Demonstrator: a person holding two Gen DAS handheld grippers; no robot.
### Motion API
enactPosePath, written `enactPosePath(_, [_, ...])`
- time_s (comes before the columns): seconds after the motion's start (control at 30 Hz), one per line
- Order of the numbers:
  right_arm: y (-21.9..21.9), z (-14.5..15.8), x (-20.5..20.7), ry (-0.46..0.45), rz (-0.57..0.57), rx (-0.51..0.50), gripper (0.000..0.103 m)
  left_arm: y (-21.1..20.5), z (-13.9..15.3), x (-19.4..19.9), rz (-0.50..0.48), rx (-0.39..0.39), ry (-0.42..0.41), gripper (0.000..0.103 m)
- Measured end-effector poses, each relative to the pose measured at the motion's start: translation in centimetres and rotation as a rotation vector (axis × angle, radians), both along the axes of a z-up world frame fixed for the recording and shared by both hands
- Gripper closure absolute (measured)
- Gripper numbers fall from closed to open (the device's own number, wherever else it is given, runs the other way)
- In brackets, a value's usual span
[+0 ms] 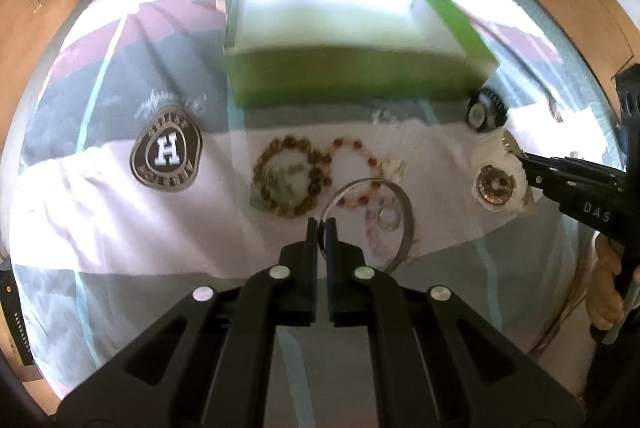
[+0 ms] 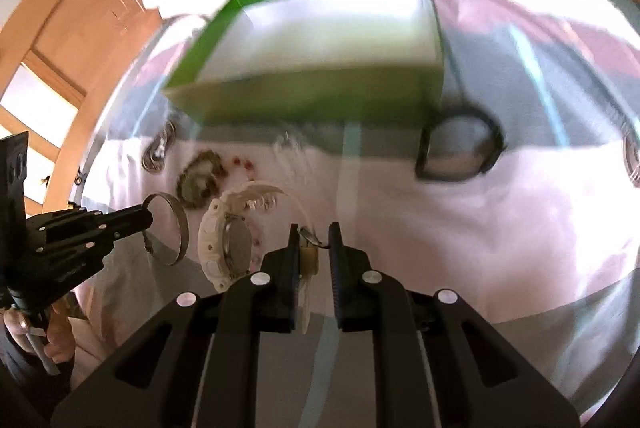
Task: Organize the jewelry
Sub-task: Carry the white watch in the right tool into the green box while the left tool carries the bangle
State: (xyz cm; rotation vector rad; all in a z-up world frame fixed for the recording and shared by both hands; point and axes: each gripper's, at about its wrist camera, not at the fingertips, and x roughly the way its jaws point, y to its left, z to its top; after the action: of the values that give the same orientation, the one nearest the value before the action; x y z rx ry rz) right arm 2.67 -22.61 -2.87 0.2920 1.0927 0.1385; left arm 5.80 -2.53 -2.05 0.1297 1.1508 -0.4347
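Note:
My left gripper [image 1: 321, 228] is shut on a silver bangle [image 1: 404, 224] and holds it above the bedspread; it also shows in the right wrist view [image 2: 176, 228]. My right gripper [image 2: 314, 240] is shut on the strap buckle of a white watch [image 2: 224, 240], which hangs to its left; the watch shows in the left wrist view [image 1: 496, 180]. An open green box [image 1: 340, 40] with a white inside stands ahead, also in the right wrist view [image 2: 320, 40]. A brown bead bracelet [image 1: 288, 180] and a red bead bracelet [image 1: 356, 156] lie on the bed.
A black watch [image 1: 486, 110] lies by the box's right corner, also in the right wrist view [image 2: 460, 148]. An oval "H" badge [image 1: 166, 152] lies left. A small ring [image 1: 390, 218] and pale beads lie under the bangle. A pink-and-grey bedspread [image 1: 120, 208] covers the bed.

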Motion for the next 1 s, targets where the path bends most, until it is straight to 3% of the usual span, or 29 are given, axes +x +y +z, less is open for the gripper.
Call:
enactPosePath(0.07, [0.2, 1.1, -0.2, -0.048, -0.013, -0.045, 0.089, -0.1, 0.5, 0.5, 0.002, -0.018, -0.021, 0.1])
enactPosePath(0.2, [-0.5, 1.6, 0.3, -0.081, -0.051, -0.041, 0.089, -0.3, 2.0, 1.8, 0.022, -0.092, -0.073, 0.1])
enactPosePath(0.33, [-1.3, 1.4, 1.3, -0.089, -0.104, -0.029, 0.089, -2.1, 3.7, 2.7, 0.016, -0.058, -0.177, 0.1])
enactPosePath(0.53, [-2.9, 3.5, 2.1, -0.186, -0.22, -0.049, 0.089, -3.9, 5.6, 4.8, -0.002, -0.128, -0.249, 0.099])
enactPosePath(0.6, [-3.0, 4.2, 3.3, -0.195, -0.223, -0.049, 0.089, -4.5, 5.9, 5.9, -0.008, -0.107, -0.27, 0.099])
enactPosePath(0.8, [-2.8, 5.2, 8.0, -0.217, -0.219, -0.145, 0.089, -5.0, 5.4, 11.3, 0.026, -0.056, -0.275, 0.099])
enactPosePath(1.0, [-4.1, 2.3, 11.1, -0.16, -0.27, -0.139, 0.089, -5.3, 1.7, 16.7, 0.064, -0.005, -0.191, 0.099])
